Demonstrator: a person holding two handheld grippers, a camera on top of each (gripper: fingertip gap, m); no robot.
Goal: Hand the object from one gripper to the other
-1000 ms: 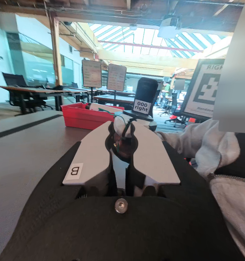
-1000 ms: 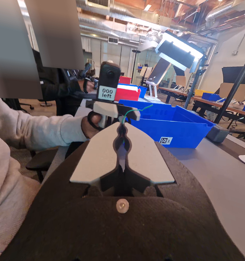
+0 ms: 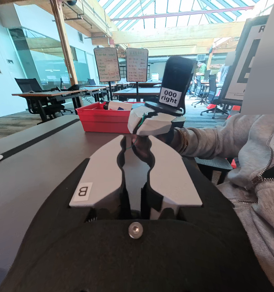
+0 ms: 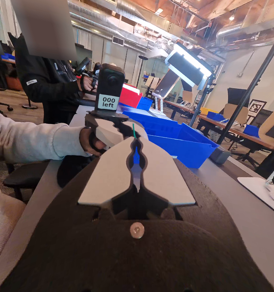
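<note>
Grey table [image 3: 30, 165] carries a red bin [image 3: 101, 121] and blue bin [image 4: 180, 148]. Right gripper [image 4: 136, 139] jaws clench what appears a thin green wire [image 4: 134, 131]; left gripper [image 3: 137, 139] jaws released.

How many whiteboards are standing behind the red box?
2. One whiteboard stands on the left, the other right beside it, both behind the red bin. More may hide behind the right gripper.
</note>
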